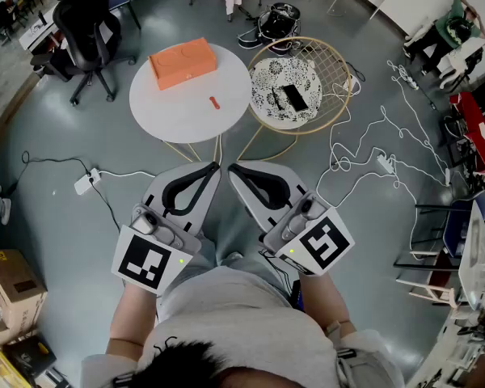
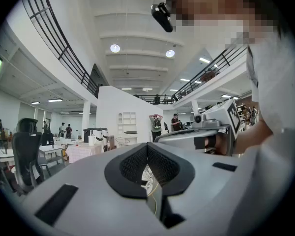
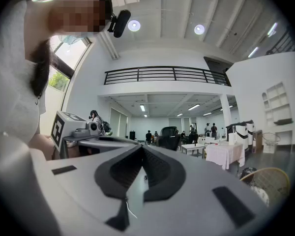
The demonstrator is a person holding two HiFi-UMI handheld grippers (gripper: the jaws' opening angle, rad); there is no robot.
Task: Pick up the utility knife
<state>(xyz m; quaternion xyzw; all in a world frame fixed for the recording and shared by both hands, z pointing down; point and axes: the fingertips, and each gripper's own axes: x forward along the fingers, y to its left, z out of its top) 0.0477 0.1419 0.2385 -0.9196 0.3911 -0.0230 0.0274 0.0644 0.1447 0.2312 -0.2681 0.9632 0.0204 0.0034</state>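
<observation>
A wide hall with a smooth grey floor [image 1: 56, 136] spreads below the person, and loose white cables [image 1: 364, 148] trail across it at 3 o'clock. Straight ahead at 12 o'clock stands a round white table [image 1: 166, 107]. An orange box [image 1: 182, 61] sits on its far half, toward 11 o'clock from the table's centre. The utility knife [image 1: 214, 102], small and orange-red, lies alone on the bare top toward 4 o'clock from the centre, well apart from the box and from both grippers.

Just beside the white table at its 3 o'clock is a round wire-framed side table [image 1: 339, 71] with a black-and-white patterned top, on which a flat black rectangular thing [image 1: 293, 97] rests. A black office chair [image 1: 89, 23] stands at 10 o'clock, and a white power strip [image 1: 85, 183] lies on the floor at 9 o'clock.

The left gripper [image 1: 214, 168] and the right gripper [image 1: 233, 169] are held level close to the person's body, side by side, with their tips angled toward each other and nearly meeting. Each gripper view shows its black pads clenched together with nothing caught between them; both are short of the table, at its 6 o'clock edge.
</observation>
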